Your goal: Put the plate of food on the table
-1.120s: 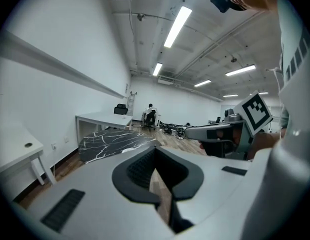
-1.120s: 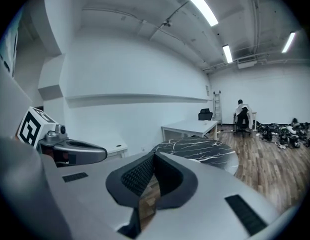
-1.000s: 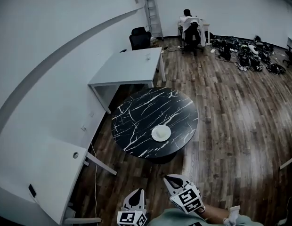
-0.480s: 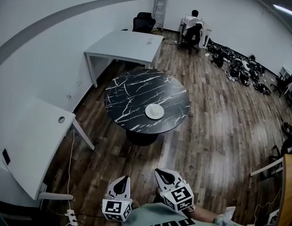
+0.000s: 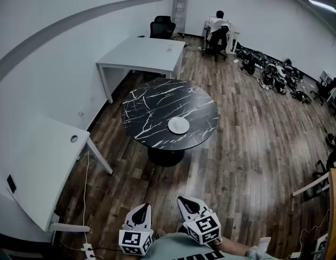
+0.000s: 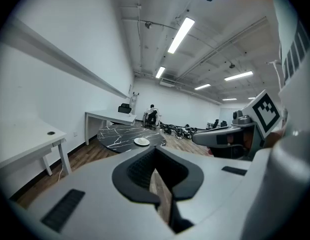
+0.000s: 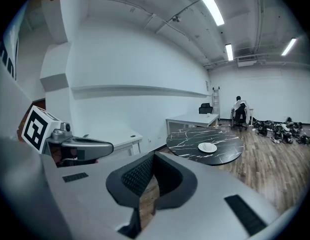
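A white plate [image 5: 178, 125] sits on the round black marble table [image 5: 152, 112], toward its near right side. What lies on the plate is too small to make out. My left gripper [image 5: 140, 213] and right gripper [image 5: 188, 203] are held low against my body, far short of the table, both shut and holding nothing. In the left gripper view the plate [image 6: 141, 142] and table [image 6: 120, 133] show far beyond the left gripper [image 6: 162, 204]. The right gripper view has the plate [image 7: 207, 147] on the table [image 7: 195, 139], well beyond the right gripper [image 7: 140, 204].
A white desk [image 5: 141, 53] stands behind the round table, another white desk [image 5: 38, 167] to my left. A person [image 5: 218, 26] sits at the far wall near an office chair [image 5: 162, 27] and a ladder [image 5: 180, 4]. Equipment [image 5: 276, 72] litters the wood floor at right.
The head view has swung: the table and plate now sit higher and farther off in the picture. Both grippers stay low by my body, shut.
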A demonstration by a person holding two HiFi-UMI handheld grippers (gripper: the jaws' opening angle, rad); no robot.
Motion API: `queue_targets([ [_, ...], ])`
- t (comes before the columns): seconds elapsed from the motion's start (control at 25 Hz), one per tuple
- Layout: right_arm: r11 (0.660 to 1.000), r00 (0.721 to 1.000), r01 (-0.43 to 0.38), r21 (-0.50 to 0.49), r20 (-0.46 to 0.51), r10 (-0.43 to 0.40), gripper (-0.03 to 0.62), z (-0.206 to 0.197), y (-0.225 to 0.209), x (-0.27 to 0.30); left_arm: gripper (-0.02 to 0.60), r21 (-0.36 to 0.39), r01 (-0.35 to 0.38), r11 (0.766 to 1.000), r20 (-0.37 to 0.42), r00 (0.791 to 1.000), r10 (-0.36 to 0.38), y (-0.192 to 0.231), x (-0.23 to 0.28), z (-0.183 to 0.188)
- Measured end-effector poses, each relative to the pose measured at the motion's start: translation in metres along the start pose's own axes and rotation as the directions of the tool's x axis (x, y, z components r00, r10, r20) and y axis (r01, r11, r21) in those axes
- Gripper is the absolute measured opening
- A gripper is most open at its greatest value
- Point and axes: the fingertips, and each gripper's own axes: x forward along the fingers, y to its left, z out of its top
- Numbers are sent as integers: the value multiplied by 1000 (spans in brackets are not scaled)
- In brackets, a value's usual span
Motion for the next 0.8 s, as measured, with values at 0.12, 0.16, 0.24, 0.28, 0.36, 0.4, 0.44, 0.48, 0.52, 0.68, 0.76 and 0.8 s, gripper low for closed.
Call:
queue_targets([
  [0.12, 1000, 1000, 10, -2, 6, -10, 8, 1, -1, -2, 6, 12, 17, 1000, 0, 1000, -17, -5, 0, 2],
  [0.16, 1000, 1000, 15, -1, 6, -15, 8, 1, -2, -2, 6, 15, 20, 1000, -2, 1000, -20, -5, 0, 2],
  [0.24, 1000, 1000, 19, -1, 8, -19, 8, 2, -2, -2, 6, 14, 18, 1000, -4, 1000, -18, -3, 0, 2],
  [0.28, 1000, 1000, 18, 0, 10, -18, 8, 3, -1, -2, 6, 12, 13, 1000, -5, 1000, -13, -2, -1, 2],
  [0.36, 1000, 1000, 14, -1, 12, -14, 8, 4, 0, -1, 6, 7, 3, 1000, -4, 1000, -3, 1, -2, 2],
  [0.4, 1000, 1000, 12, -2, 12, -12, 8, 5, 1, -1, 6, 6, 1, 1000, -3, 1000, -1, 1, -3, 2],
  [0.44, 1000, 1000, 11, -3, 11, -11, 8, 5, 1, -1, 6, 6, -1, 1000, -2, 1000, 1, 1, -3, 3],
  [0.48, 1000, 1000, 10, -3, 10, -10, 8, 5, 1, 0, 6, 6, -3, 1000, -1, 1000, 3, 1, -3, 3],
  [0.52, 1000, 1000, 8, -5, 10, -8, 8, 5, 0, 0, 6, 5, -5, 1000, 1, 1000, 5, 1, -3, 4],
  [0.68, 1000, 1000, 3, -13, 9, -3, 8, 5, 1, -1, 6, -1, -9, 1000, 5, 1000, 9, 0, -4, 2],
  [0.76, 1000, 1000, 3, -15, 8, -3, 8, 5, 1, -2, 6, -2, -8, 1000, 6, 1000, 8, -1, -4, 2],
  [0.8, 1000, 1000, 4, -15, 7, -4, 8, 4, 1, -2, 6, -3, -7, 1000, 6, 1000, 7, -2, -5, 2],
])
